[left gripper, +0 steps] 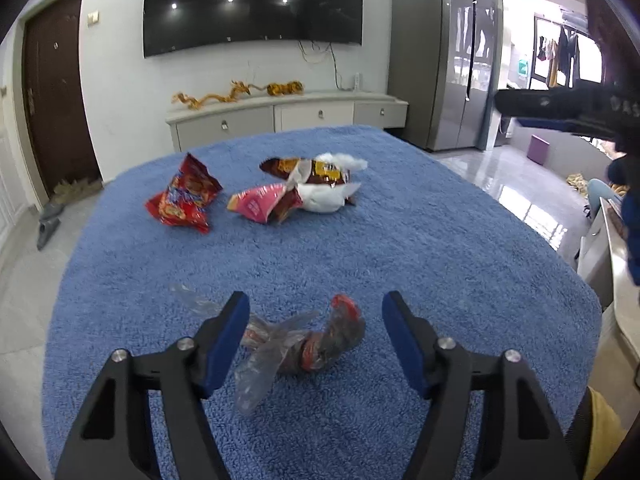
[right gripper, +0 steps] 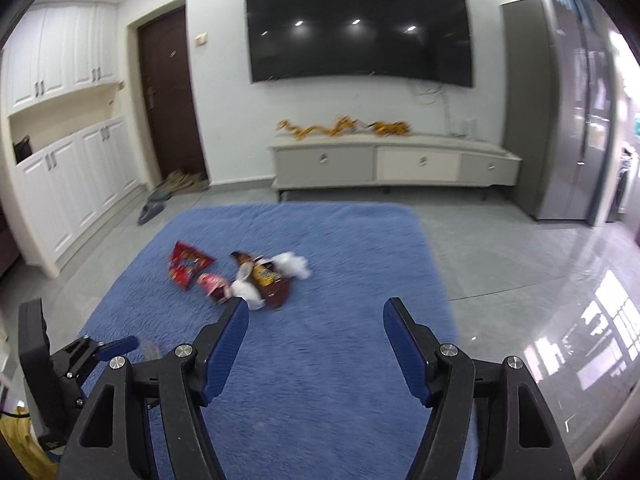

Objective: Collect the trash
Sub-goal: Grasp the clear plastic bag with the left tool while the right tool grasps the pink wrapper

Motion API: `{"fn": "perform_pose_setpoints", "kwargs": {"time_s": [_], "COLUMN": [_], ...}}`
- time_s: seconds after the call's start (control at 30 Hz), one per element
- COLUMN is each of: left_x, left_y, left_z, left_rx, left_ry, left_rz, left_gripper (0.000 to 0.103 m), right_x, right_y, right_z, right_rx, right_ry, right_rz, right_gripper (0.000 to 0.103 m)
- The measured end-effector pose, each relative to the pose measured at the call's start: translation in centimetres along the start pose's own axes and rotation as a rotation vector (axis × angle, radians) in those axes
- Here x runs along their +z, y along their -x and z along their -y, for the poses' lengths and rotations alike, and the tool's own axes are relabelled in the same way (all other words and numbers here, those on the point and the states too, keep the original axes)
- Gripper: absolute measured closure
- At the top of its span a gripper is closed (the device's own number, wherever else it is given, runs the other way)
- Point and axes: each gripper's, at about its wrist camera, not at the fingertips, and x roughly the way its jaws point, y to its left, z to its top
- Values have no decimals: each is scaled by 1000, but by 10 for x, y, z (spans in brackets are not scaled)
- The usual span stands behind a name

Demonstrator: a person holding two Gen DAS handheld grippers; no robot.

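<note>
Open blue tabletop (left gripper: 440, 240) is seen on the right half, with no item standing on it. The near centre is occupied by a crumpled clear wrapper (left gripper: 296, 348), lying between the spread fingers (left gripper: 230, 340) of the left gripper (left gripper: 316, 340). Farther back, passage is blocked by a red packet (left gripper: 184, 196), a pink packet (left gripper: 262, 204) and a brown-and-white wrapper pile (left gripper: 320, 180), closely grouped. A bare strip separates them from the near wrapper. The right gripper (left gripper: 560, 110) hangs above the right edge.

I count four snack wrappers on my blue rug (left gripper: 400, 248): one red (left gripper: 185, 196), one pink (left gripper: 262, 204), one brown-and-white (left gripper: 320, 178), and one clear crumpled one (left gripper: 300, 346).
</note>
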Motion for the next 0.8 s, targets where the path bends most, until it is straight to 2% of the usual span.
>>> {"fn": "perform_pose_setpoints", "kwargs": {"time_s": [0.03, 0.27, 0.33, 0.43, 0.53, 0.63, 0.7, 0.8], "left_x": [0, -2, -2, -4, -6, -7, -8, -9], "left_y": [-3, -13, -19, -23, -23, -23, -22, -21], "left_z": [-3, -20, -24, -36, -48, -54, -54, -55], "left_rx": [-11, -83, -110, -161, -203, -223, -227, -230], "left_ry": [11, 82, 105, 174, 242, 278, 284, 292], "left_rz": [-19, -79, -102, -125, -121, -120, -121, -121], "left_gripper": [46, 57, 71, 78, 82, 82, 82, 82], "right_x": [0, 4, 6, 11, 15, 20, 23, 26], "right_y": [-9, -68, -87, -112, -131, -150, -164, -178], "right_z": [-4, -29, -41, -56, -72, -84, -91, -101], "right_rx": [14, 143, 182, 232, 265, 292, 312, 341], "right_ry": [6, 39, 61, 88, 128, 153, 168, 197], "right_rz": [-13, -108, -130, -157, -169, -181, -193, -200], "right_gripper": [35, 35, 35, 36, 37, 43, 52, 57]}}
